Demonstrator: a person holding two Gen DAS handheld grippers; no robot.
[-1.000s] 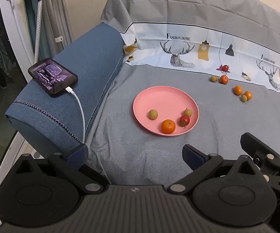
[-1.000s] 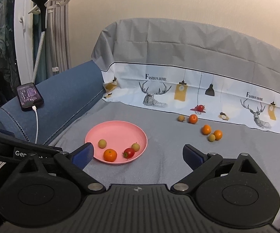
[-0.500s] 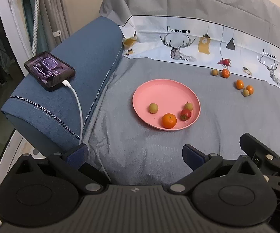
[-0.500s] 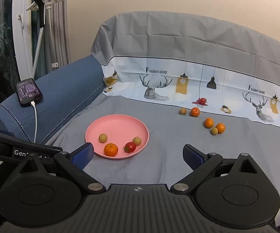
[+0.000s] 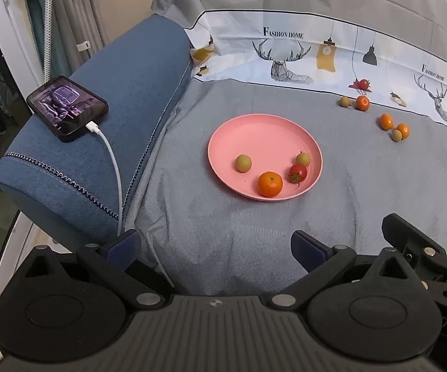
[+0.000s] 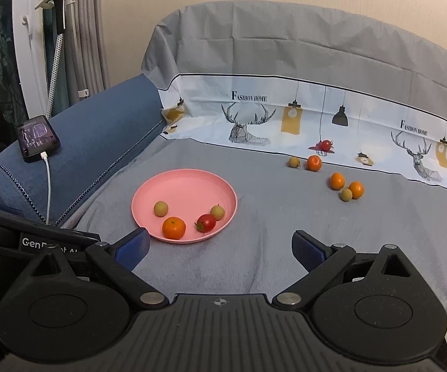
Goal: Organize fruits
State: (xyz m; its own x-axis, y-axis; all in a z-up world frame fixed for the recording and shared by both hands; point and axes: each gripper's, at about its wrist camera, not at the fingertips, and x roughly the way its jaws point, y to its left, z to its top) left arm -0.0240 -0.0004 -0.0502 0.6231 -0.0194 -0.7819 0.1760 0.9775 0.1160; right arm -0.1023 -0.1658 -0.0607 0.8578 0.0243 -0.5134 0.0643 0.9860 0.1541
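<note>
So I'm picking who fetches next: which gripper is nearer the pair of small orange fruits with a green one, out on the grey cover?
Right. The right gripper has that cluster ahead to its right; the left gripper sits further left, beside the armrest.

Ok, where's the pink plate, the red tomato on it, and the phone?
pink plate (image 6: 174, 186): right wrist view, bare middle of the dish.
red tomato (image 6: 207, 222): right wrist view, middle of its skin.
phone (image 5: 67, 106): left wrist view, middle of its lit screen.
</note>
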